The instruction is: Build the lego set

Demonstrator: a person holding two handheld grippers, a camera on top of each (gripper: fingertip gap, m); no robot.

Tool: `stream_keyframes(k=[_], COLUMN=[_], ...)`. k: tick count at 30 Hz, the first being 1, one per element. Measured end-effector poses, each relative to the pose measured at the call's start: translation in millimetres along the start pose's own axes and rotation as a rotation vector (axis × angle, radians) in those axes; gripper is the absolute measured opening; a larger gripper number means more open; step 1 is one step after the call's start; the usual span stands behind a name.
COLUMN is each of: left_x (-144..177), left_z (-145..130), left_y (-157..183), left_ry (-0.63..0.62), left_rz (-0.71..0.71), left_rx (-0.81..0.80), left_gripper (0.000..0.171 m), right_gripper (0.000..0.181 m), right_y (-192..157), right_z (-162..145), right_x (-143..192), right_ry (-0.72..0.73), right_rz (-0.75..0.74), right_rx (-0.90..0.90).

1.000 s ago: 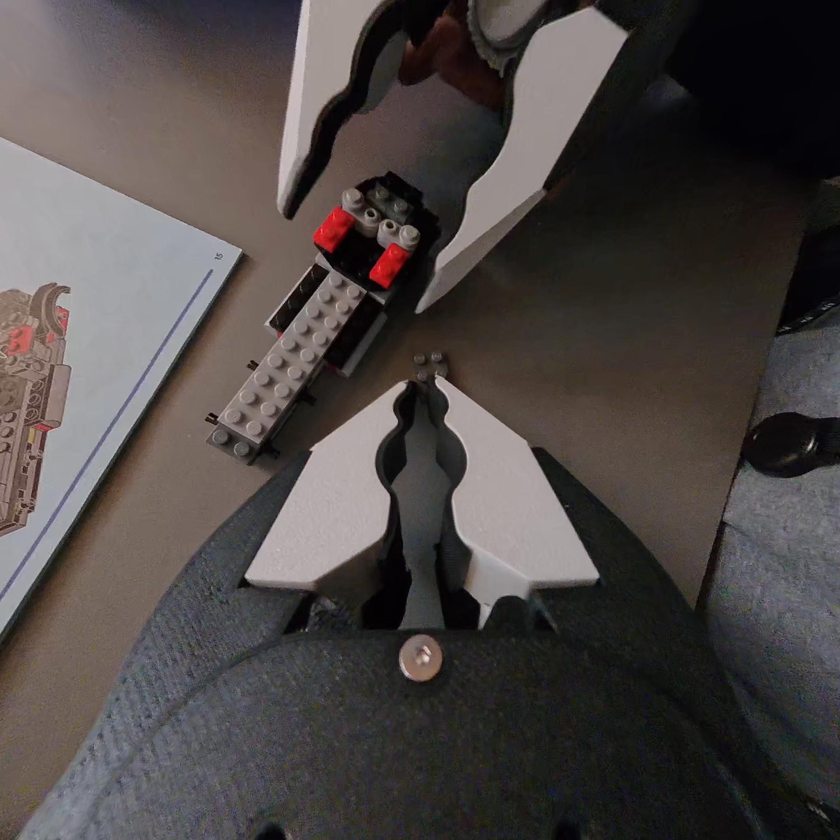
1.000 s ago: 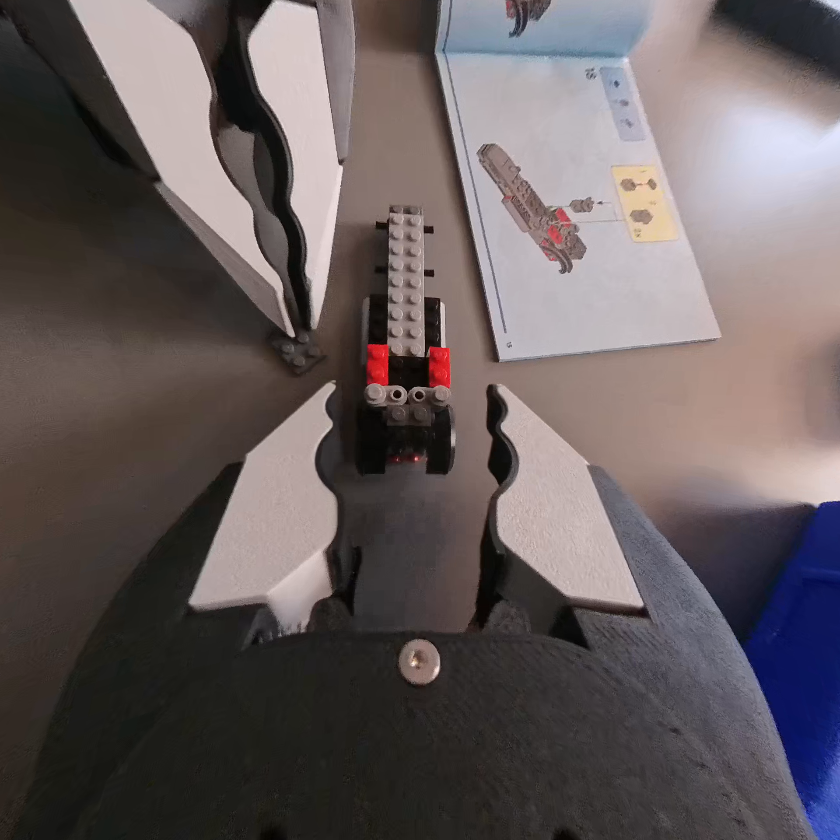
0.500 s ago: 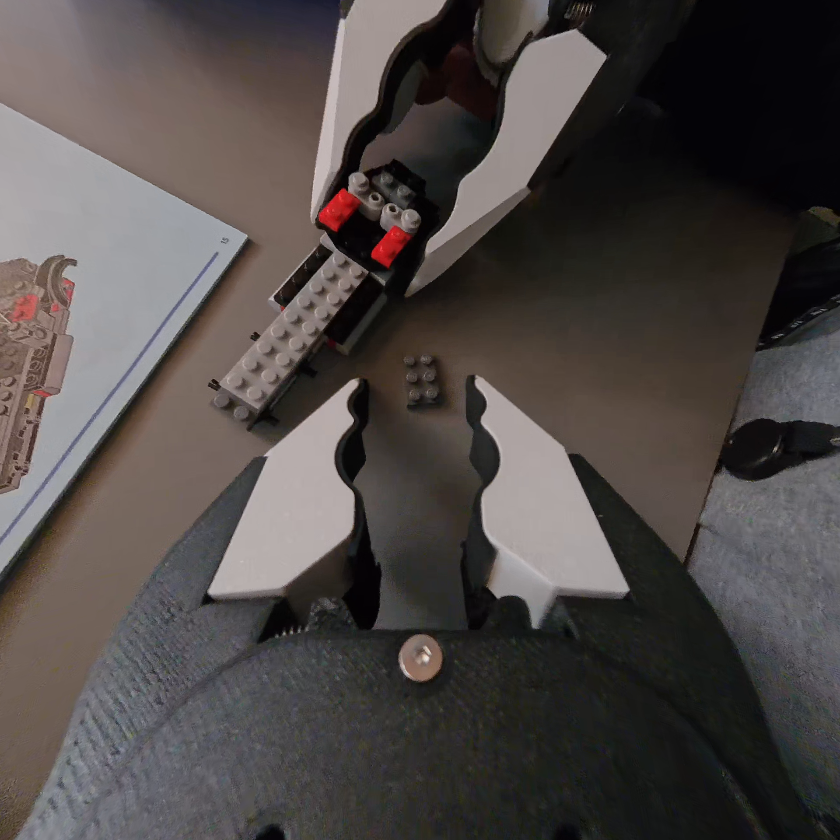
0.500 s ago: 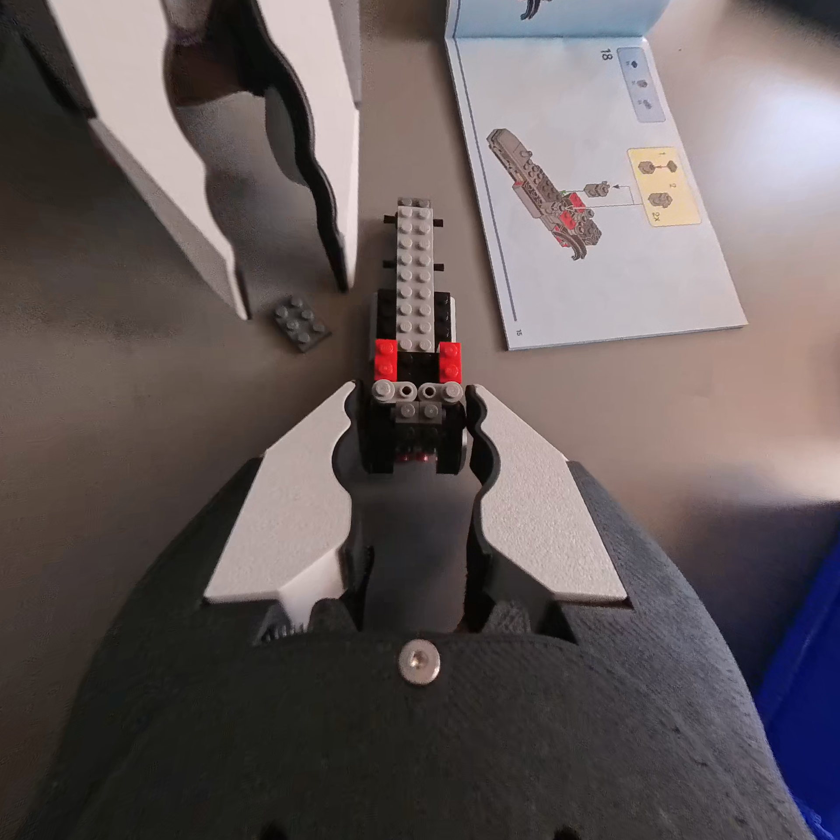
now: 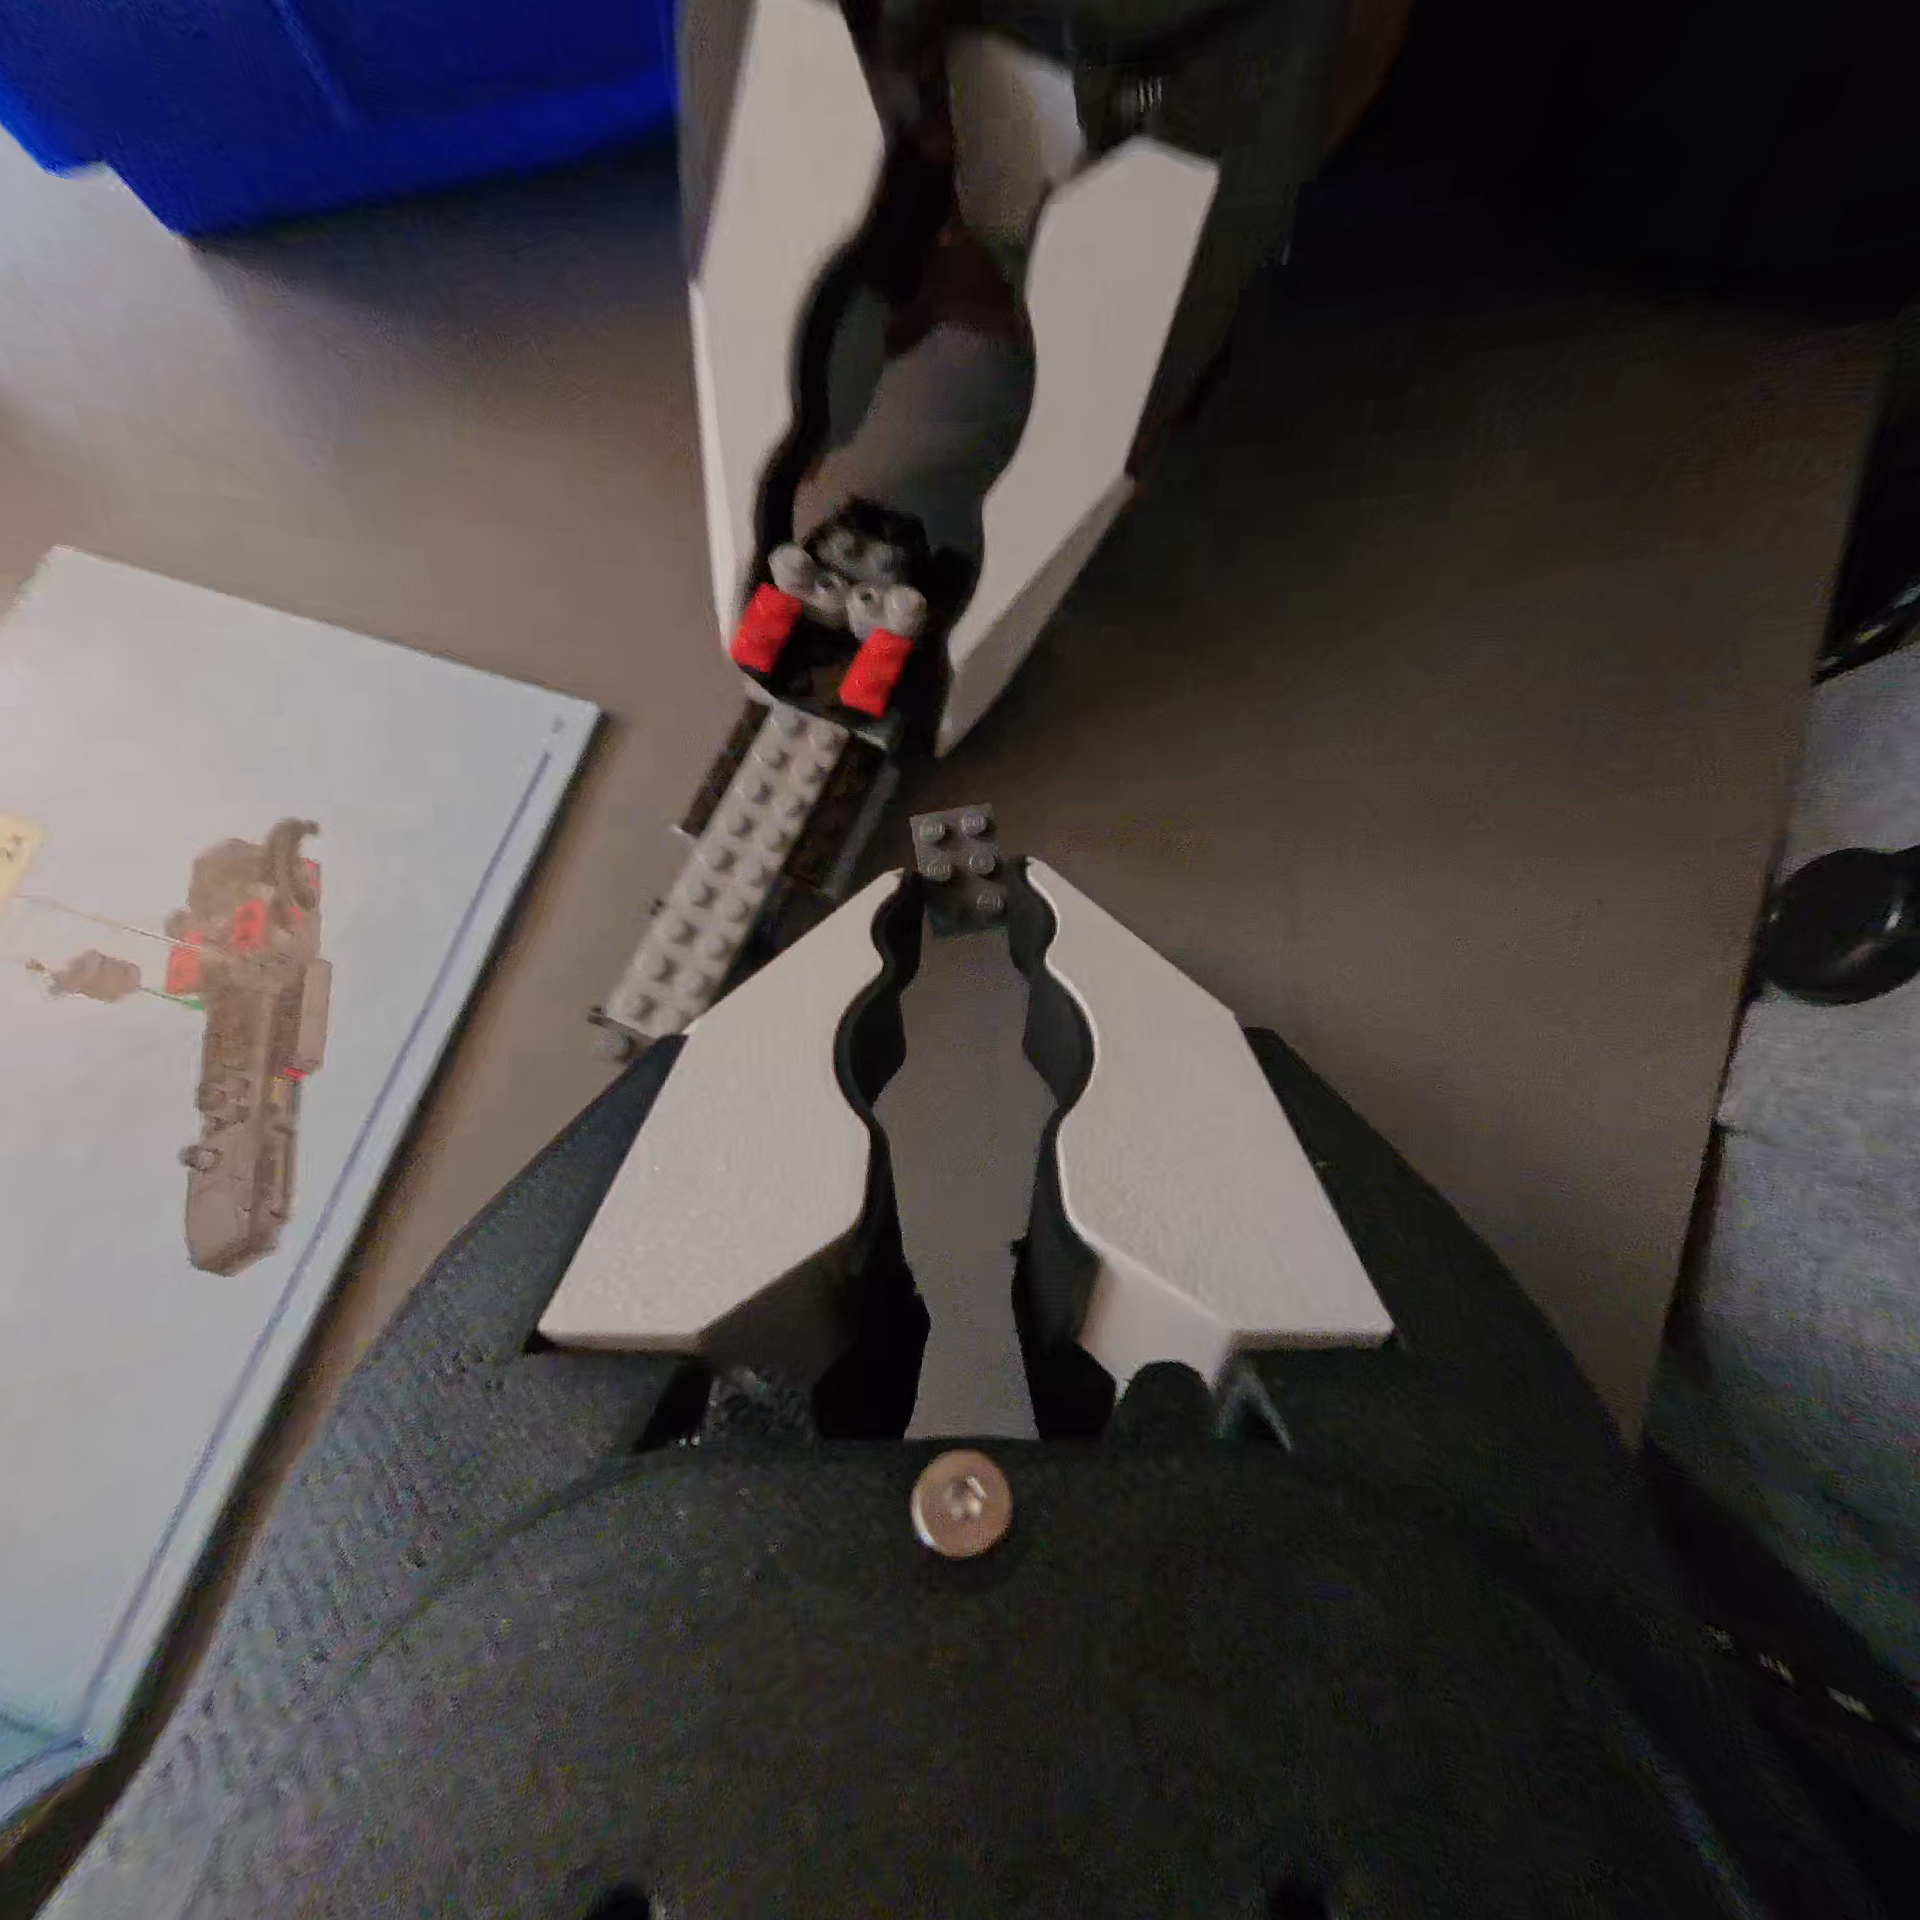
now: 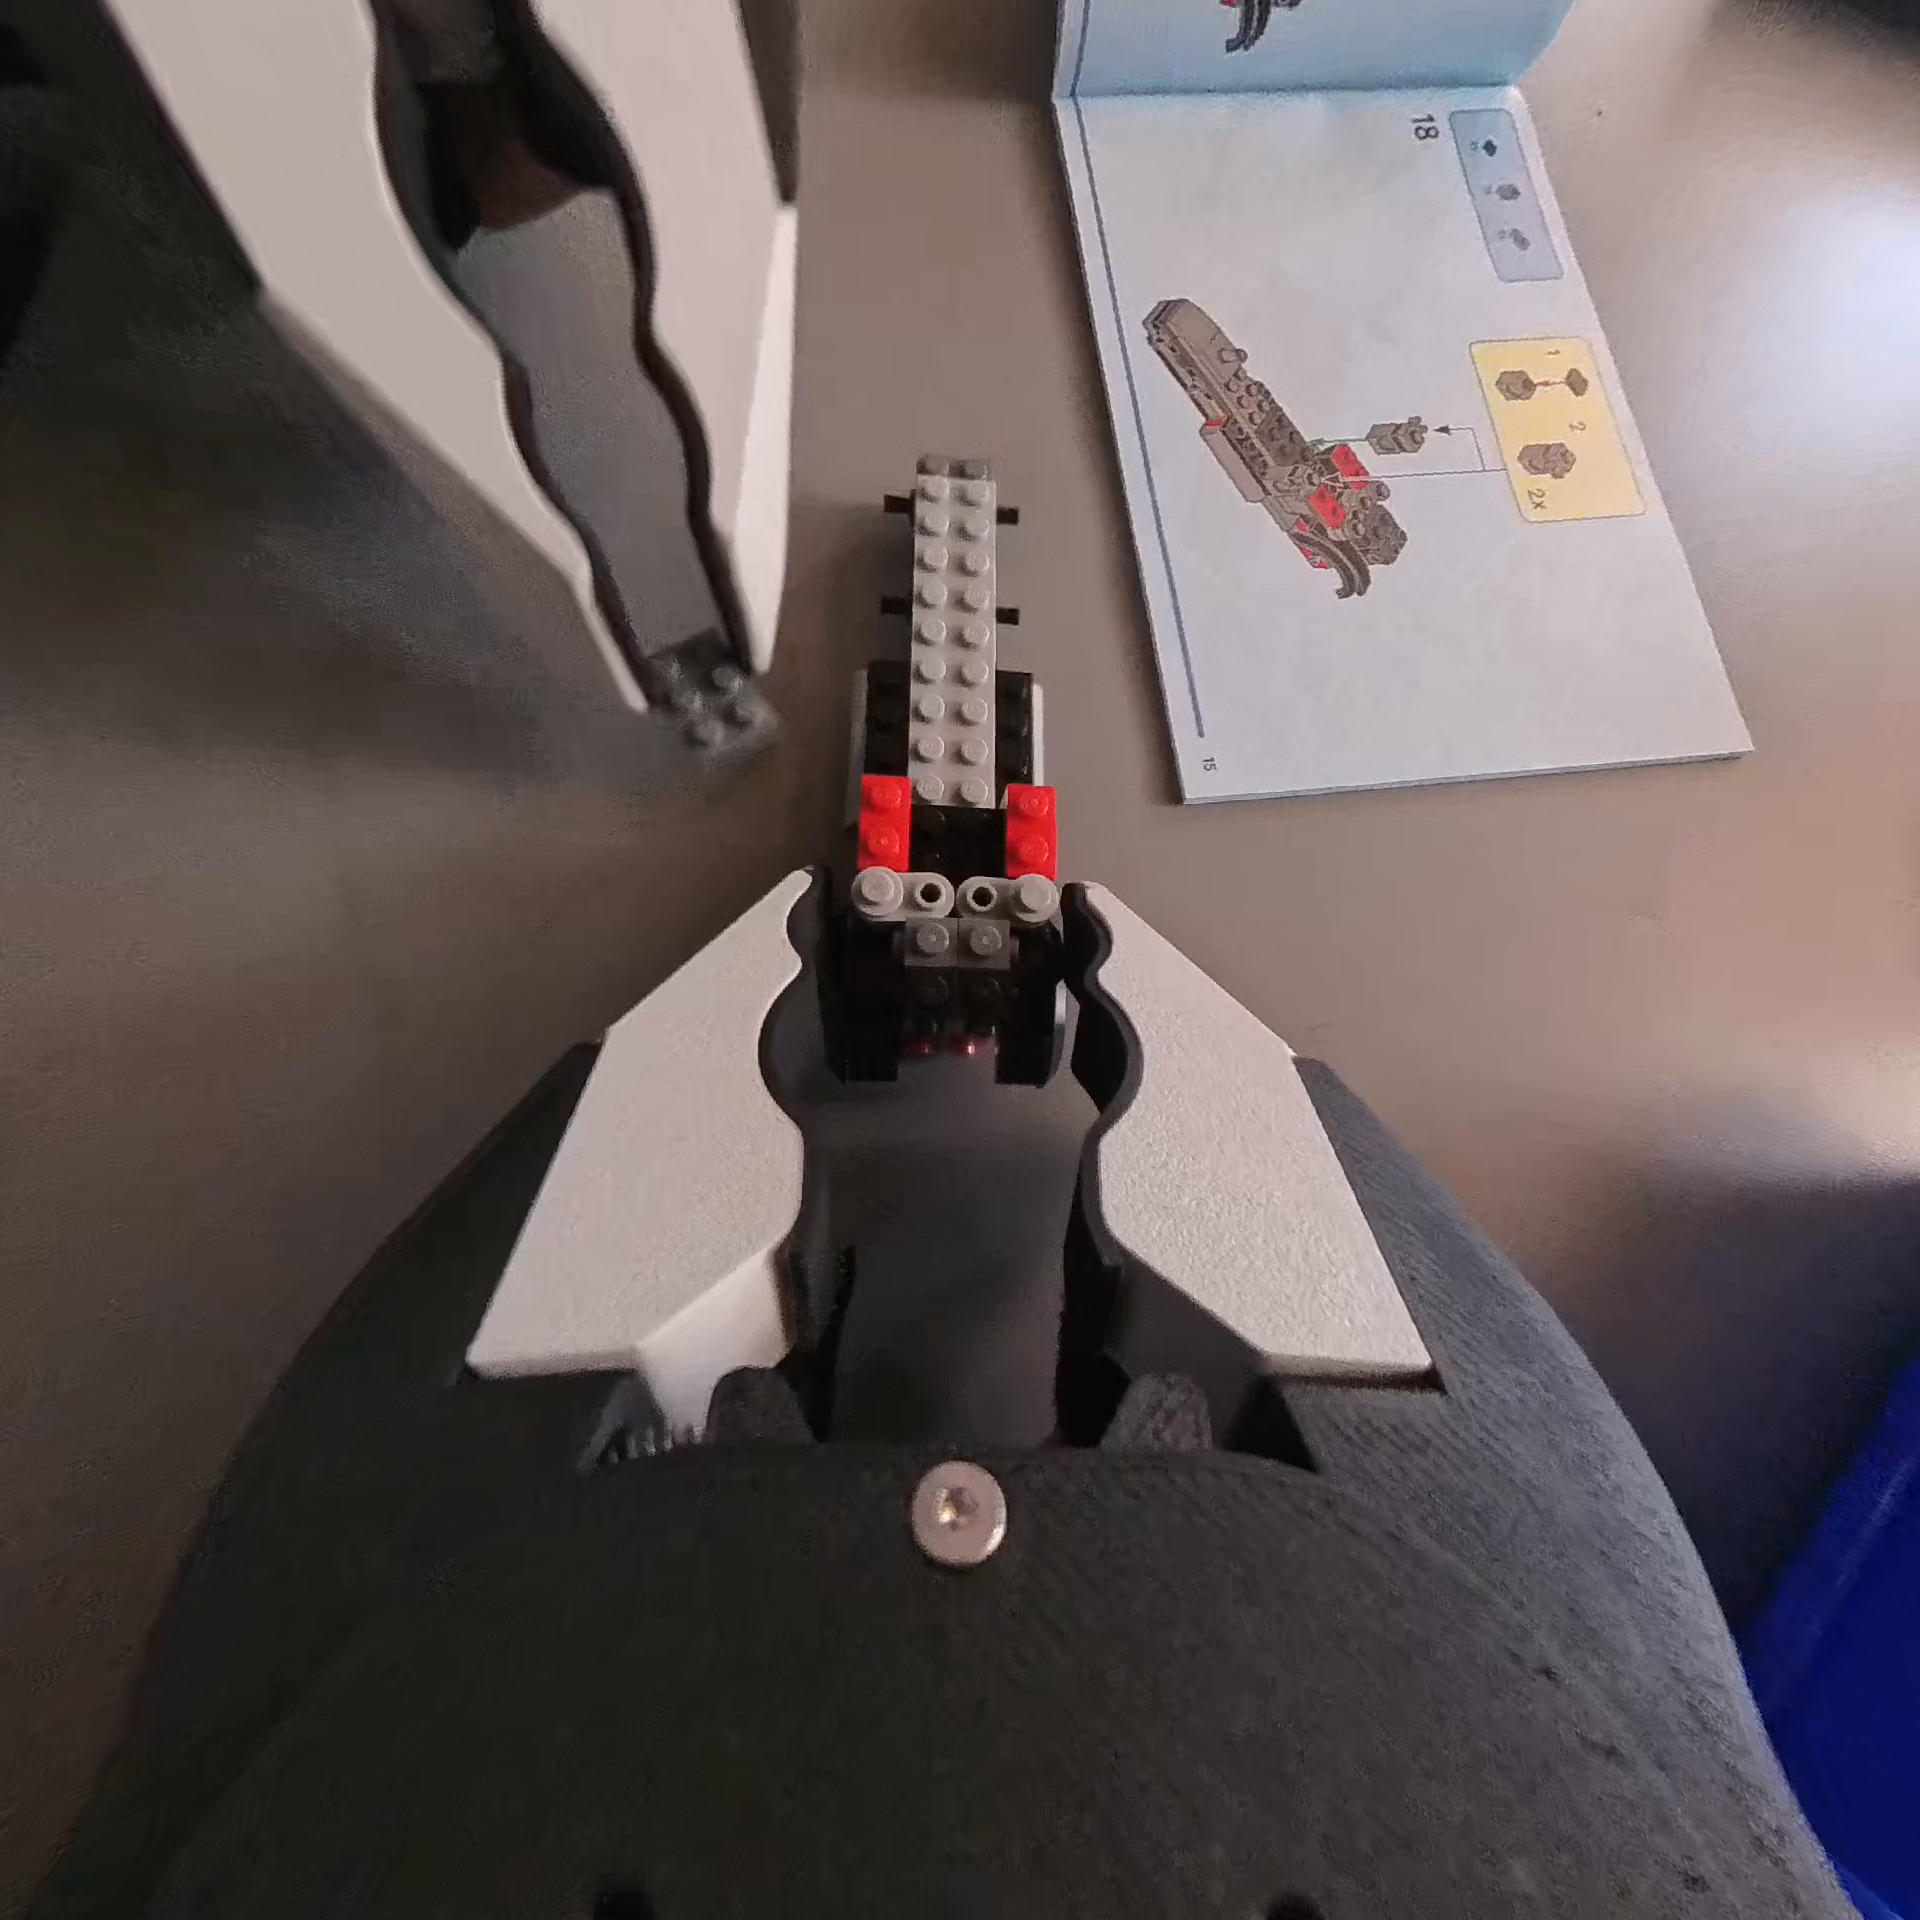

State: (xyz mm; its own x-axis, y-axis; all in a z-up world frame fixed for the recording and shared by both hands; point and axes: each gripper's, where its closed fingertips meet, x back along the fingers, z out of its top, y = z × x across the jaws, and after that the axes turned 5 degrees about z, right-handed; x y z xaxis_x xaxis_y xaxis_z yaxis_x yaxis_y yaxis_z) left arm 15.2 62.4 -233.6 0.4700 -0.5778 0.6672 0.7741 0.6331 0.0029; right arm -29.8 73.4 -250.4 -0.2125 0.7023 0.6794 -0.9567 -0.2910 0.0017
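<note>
Mid-build: a pick-up and a steadying grip, both just made, ahead of adding a piece.

Left gripper (image 5: 961, 883): jaws narrowed almost together, pinching a small dark grey plate (image 5: 961, 862) by its near end, studs up. Far half of the plate jutting past the tips. Whether lifted clear of the worktop (image 5: 1403, 727) or resting on it, cannot tell; the picture is blurred.

Right gripper (image 6: 940, 904): jaws partly open, set to the width of the model, one tip against each side of the black end of the half-built model (image 6: 961, 727). Appears clamped on it, judged from the tips touching both sides.

Model lying flat on the worktop, long and thin: a light grey studded strip running away from the right gripper, two red bricks and a row of grey round pieces at the held end. In the left wrist view, just left of the pinched plate and beyond it.

Instruction booklet (image 6: 1351, 468) open on the worktop, to the right of the model in the right wrist view. Blue bin (image 5: 343, 94) at the far left in the left wrist view.

Next move, as a judgement: carry the plate over to the model, line up studs squarely, press down while the right gripper holds the model firm. Exact spot for the plate not clear. Risk: the shallow pinch letting the plate twist.
</note>
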Motion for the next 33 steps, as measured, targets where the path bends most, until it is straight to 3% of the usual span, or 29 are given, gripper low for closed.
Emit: stream_keyframes(k=[5,13,22,33], left_x=[10,-6,-14,-14], left_z=[19,17,8,9], left_y=[-20,-21,-21,-19], left_ry=[0.033,-0.049,-0.102,-0.105], left_rz=[-0.056,-0.238,-0.314,-0.303], left_rx=[-0.110,-0.260,-0.281,-0.273], left_gripper=[0.016,0.017,0.017,0.017], right_gripper=[0.047,0.047,0.047,0.047], right_y=[-5,-10,-11,-13], right_z=[1,4,2,0], right_x=[-1,1,-1,-2], right_ry=[0.001,0.028,0.006,-0.003], right_rz=[0.024,0.044,0.053,0.055], right_rx=[0.033,0.062,0.072,0.085])
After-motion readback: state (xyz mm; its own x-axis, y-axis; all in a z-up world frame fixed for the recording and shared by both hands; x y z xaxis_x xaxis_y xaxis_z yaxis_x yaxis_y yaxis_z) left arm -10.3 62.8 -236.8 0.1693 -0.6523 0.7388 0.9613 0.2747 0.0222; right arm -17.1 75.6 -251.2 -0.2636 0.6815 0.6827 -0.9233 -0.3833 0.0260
